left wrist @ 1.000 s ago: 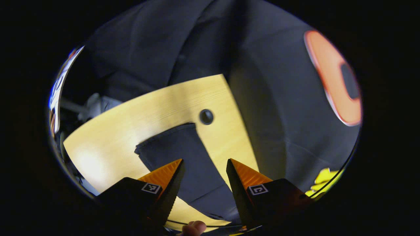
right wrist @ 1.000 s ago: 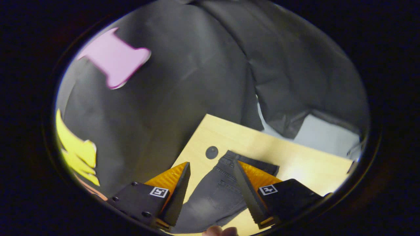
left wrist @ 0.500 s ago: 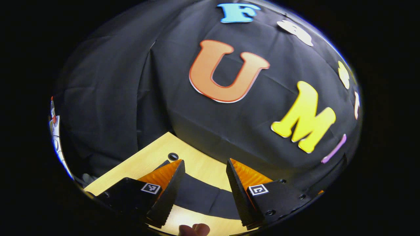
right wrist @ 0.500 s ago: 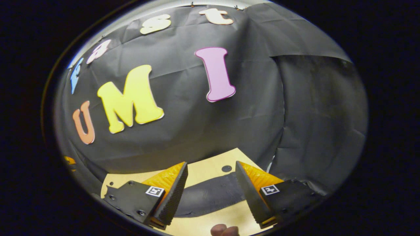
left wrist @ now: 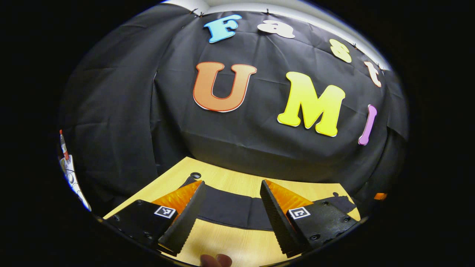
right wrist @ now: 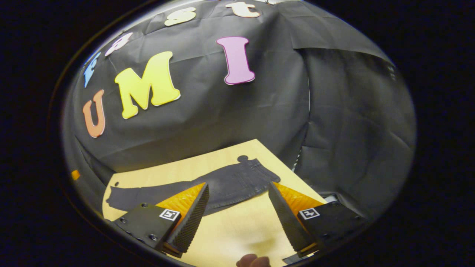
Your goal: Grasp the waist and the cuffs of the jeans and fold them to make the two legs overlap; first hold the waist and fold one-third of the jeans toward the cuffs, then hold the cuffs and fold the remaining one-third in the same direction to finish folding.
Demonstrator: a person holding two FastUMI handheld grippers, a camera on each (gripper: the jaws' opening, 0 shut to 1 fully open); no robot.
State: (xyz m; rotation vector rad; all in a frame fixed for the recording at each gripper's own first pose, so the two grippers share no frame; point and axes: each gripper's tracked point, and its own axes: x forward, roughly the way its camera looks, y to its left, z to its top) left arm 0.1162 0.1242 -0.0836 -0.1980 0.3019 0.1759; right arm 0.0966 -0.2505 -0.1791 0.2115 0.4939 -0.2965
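Both of your hand-held grippers, left [left wrist: 230, 207] and right [right wrist: 237, 209], hang spread and empty short of the dark jeans [right wrist: 207, 185], which lie lengthwise across the table [right wrist: 237, 230], waist [right wrist: 259, 172] at mid-frame right nearer your right one, cuffs at lower left.

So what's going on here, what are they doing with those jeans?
A person holds a two-finger gripper in each hand over a wooden table in a booth. A pair of dark jeans lies stretched out flat across the table, seemingly already folded lengthwise. The left gripper and the right gripper are both open and hold nothing, poised short of the jeans without touching them. The folds in thirds have not been made; the waist end lies toward the right gripper's side.
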